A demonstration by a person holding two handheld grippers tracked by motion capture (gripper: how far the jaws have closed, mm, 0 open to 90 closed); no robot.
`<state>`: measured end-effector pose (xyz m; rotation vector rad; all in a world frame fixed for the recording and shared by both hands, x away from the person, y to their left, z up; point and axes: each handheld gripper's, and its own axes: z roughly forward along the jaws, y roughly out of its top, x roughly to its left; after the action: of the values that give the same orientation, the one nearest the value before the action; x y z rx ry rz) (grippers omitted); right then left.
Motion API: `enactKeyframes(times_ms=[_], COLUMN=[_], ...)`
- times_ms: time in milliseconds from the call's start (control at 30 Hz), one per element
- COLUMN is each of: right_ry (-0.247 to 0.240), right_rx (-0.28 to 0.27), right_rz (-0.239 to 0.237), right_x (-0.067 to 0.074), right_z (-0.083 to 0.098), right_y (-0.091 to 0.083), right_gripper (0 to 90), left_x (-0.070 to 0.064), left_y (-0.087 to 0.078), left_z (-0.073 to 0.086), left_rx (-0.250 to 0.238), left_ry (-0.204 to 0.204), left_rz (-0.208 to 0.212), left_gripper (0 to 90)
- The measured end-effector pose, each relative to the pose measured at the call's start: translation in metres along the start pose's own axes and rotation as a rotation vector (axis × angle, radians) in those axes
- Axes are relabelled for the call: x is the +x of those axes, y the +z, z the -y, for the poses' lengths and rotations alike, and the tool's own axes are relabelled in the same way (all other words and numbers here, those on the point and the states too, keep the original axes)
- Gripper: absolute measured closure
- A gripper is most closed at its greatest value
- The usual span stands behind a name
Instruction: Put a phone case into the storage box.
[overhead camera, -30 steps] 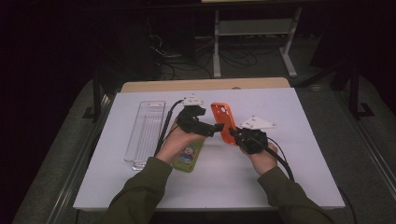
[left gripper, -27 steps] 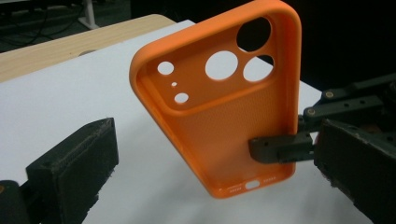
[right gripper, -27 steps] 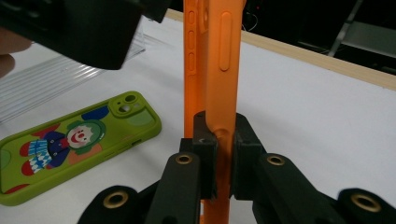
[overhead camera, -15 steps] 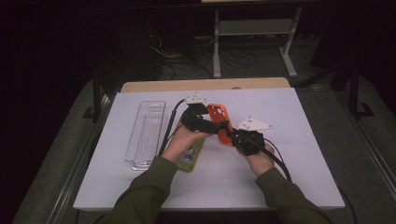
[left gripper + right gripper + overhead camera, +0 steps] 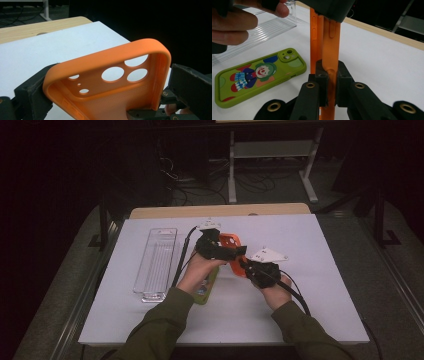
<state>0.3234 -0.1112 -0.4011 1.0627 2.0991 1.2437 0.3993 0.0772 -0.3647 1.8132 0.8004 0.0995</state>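
High view, left to right from the orange phone case (image 5: 231,241): a clear tray (image 5: 156,264) well to its left, a green phone (image 5: 205,287) nearer, the left gripper (image 5: 235,251) clamping its sides, the right gripper (image 5: 243,264) pinching its edge, above the bench (image 5: 325,270).

A white sheet (image 5: 325,250) covers most of the table, leaving a strip of bare wooden tabletop (image 5: 220,211) along the far edge. A clear ribbed plastic tray (image 5: 156,265) lies lengthwise on the sheet's left side. Near it a green phone case (image 5: 259,75) printed with a clown lies flat, camera end away. Beyond the table stands a pale metal frame (image 5: 272,150), perhaps a shelf, with cables (image 5: 185,175) on the dark floor.
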Motion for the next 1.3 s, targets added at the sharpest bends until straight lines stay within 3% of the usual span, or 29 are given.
enactKeyframes(times_ms=[100,300,400,933,1067,1200,1300], right_ry=[-0.005,-0.006,-0.007,-0.015,-0.009,-0.011,-0.004], right_rx=[0.002,0.006,0.007,0.023,0.034,0.035,0.032], right_rz=[0.002,0.007,0.010,0.001,-0.012,-0.032,-0.024], right_x=[0.000,0.000,0.000,-0.004,-0.006,-0.007,-0.009], right_z=[0.001,0.002,0.002,0.002,0.002,0.002,0.001], right_y=[0.001,0.002,0.002,0.003,0.003,0.003,0.001], right_gripper=[82.0,82.0,82.0,78.5,70.8,56.2,39.9], left_x=[0.000,0.000,0.001,-0.003,-0.004,-0.006,-0.007], left_y=[0.000,-0.002,-0.003,-0.001,-0.001,0.000,0.000], left_z=[0.000,-0.001,-0.001,-0.004,-0.007,-0.012,-0.014], left_rx=[-0.005,-0.028,-0.034,-0.026,-0.021,-0.019,-0.018], left_ry=[-0.011,-0.030,-0.028,-0.007,0.012,0.031,0.042], left_rz=[0.005,-0.006,-0.014,-0.012,-0.015,-0.023,-0.028], left_gripper=[0.1,8.3,12.7,16.4,16.7,16.8,16.8])
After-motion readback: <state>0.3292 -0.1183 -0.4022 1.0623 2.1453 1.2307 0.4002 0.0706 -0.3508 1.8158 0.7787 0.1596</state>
